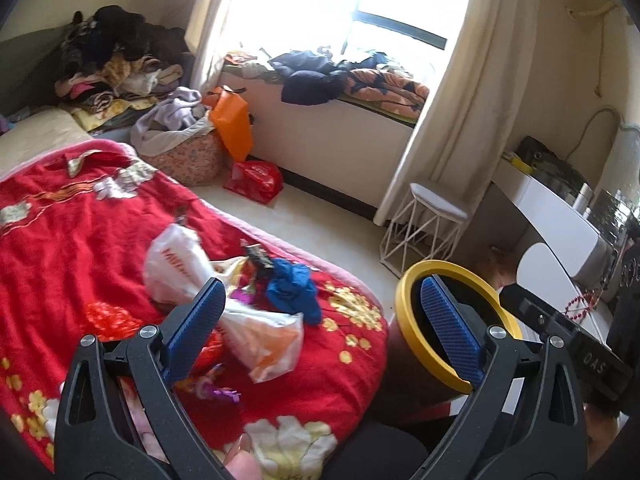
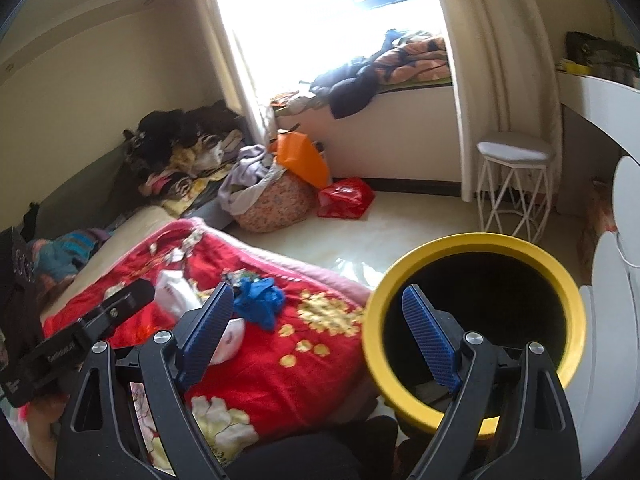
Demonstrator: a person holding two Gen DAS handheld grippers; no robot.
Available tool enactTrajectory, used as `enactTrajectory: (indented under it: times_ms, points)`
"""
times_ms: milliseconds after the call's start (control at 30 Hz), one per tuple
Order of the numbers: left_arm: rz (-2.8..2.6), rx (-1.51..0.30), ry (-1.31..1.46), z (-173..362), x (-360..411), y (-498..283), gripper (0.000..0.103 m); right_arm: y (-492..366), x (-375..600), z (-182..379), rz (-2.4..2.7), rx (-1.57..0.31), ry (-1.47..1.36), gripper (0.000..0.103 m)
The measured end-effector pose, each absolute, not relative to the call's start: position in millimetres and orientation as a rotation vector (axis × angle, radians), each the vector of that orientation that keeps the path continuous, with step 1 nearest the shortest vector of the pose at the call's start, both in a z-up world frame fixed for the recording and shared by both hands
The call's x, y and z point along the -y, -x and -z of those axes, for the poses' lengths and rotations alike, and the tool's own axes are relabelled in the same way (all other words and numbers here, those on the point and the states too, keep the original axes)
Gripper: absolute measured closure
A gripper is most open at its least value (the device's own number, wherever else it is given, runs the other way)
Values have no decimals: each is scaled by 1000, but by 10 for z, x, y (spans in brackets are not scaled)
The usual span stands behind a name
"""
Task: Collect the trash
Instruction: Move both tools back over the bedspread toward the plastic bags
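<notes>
Trash lies on a red flowered blanket (image 1: pixel 80 248): white plastic bags (image 1: pixel 180 268), a crumpled blue item (image 1: pixel 294 288), dark and purple wrappers (image 1: pixel 258 258). A yellow-rimmed bin (image 1: pixel 404 304) stands on the floor beside the bed, dark inside. My left gripper (image 1: pixel 320 328) is open and empty, hovering over the bags and the bed's edge. My right gripper (image 2: pixel 320 344) is open and empty, between the blanket (image 2: pixel 280 364) and the bin (image 2: pixel 380 312); its right finger is over the bin's mouth. The blue item (image 2: pixel 260 304) and a white bag (image 2: pixel 176 292) show there too.
A white wire stool (image 2: pixel 514 184) stands by the curtain. A floral basket of clothes (image 2: pixel 272 200), an orange bag (image 2: pixel 302 156) and a red bag (image 2: pixel 346 196) sit on the floor under the window seat. A white desk (image 1: pixel 568 220) is at right. Clothes pile at the bed's far end (image 1: pixel 108 60).
</notes>
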State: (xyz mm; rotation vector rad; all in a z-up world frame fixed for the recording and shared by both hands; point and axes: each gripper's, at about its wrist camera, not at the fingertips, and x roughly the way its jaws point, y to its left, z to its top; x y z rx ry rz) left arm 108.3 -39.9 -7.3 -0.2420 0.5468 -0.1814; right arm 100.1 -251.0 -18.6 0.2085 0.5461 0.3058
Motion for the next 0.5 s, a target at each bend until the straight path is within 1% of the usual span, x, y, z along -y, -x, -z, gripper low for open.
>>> enactTrajectory:
  times_ms: [500]
  points:
    - [46,-546,319,152,-260,-954,13,-1050,1841,334,-444,-622,-130,19]
